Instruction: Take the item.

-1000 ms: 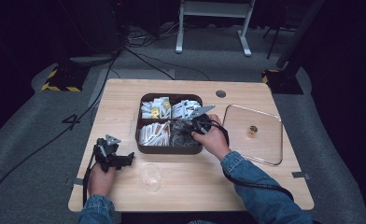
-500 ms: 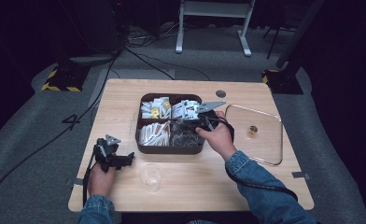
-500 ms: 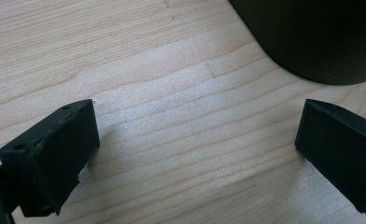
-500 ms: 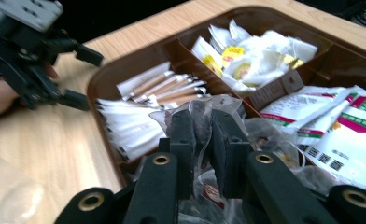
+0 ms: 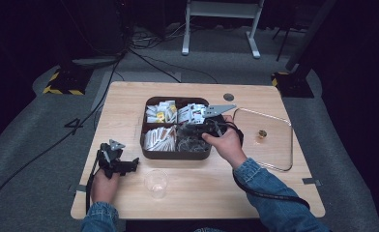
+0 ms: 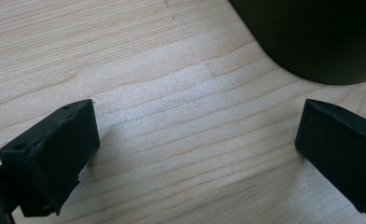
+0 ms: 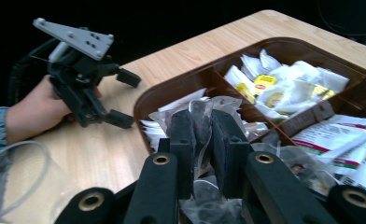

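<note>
Mid-pick by the look of it: right gripper point(image 7: 202, 140) clamped on a clear crinkly packet point(image 7: 200, 116), lifted just above the near-right compartment of the brown tray point(image 5: 175, 154). Left gripper point(image 5: 129, 165) spread wide, holding nothing, parked on the table point(image 6: 172, 116) near the clear cup point(image 5: 155, 182). Probably next: carry to the cup, slow and steady, no snagging neighbouring packets.

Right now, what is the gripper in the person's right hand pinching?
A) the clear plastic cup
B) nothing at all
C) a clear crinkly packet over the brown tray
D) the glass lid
C: in the right gripper view, the right gripper has its jaws closed on a clear packet above the brown tray.
</note>
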A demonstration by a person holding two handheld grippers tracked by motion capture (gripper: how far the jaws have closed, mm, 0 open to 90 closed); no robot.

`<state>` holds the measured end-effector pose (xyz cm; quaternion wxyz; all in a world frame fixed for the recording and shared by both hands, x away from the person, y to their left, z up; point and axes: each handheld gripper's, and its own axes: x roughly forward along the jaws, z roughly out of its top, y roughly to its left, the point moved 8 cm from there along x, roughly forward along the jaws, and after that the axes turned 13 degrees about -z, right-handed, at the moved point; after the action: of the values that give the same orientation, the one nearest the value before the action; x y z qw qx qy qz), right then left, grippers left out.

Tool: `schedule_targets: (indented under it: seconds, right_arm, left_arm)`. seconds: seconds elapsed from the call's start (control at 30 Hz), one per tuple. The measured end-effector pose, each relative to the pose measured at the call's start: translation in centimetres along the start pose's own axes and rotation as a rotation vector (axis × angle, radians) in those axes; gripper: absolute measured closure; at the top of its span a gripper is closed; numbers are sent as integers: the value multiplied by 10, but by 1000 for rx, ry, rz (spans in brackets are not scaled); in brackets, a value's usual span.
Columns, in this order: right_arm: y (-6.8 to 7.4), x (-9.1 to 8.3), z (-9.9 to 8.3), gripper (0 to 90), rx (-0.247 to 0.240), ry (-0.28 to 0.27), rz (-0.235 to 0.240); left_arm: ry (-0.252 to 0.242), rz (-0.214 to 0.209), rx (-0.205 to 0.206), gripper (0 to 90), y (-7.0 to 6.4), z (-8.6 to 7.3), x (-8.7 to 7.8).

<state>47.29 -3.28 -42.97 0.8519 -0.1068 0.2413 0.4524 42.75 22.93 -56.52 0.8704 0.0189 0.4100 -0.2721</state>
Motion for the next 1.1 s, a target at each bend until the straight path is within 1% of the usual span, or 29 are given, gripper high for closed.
schedule_targets:
  seconds: [0.13,0.23,0.6,0.77,0.9,1.03,1.1]
  right_arm:
    - [9,-3,3,796,-12,-7,20]
    - [19,-6,5,796,-25,-15,41]
    - [64,-21,13,796,-104,-40,137]
    - [84,-26,12,795,-141,-45,180]
    - [98,-27,10,796,-163,-38,212]
    - [109,-26,7,796,-165,-28,248]
    - [113,-24,5,796,-169,-23,259]
  left_arm:
    - [0,0,0,1,0,0,0]
    - [0,0,0,1,0,0,0]
    - [0,0,0,1,0,0,0]
    - [0,-2,-6,1,-1,0,0]
    - [1,0,-3,1,0,0,0]
    - [1,-2,-3,1,0,0,0]
    - [1,-2,-3,1,0,0,0]
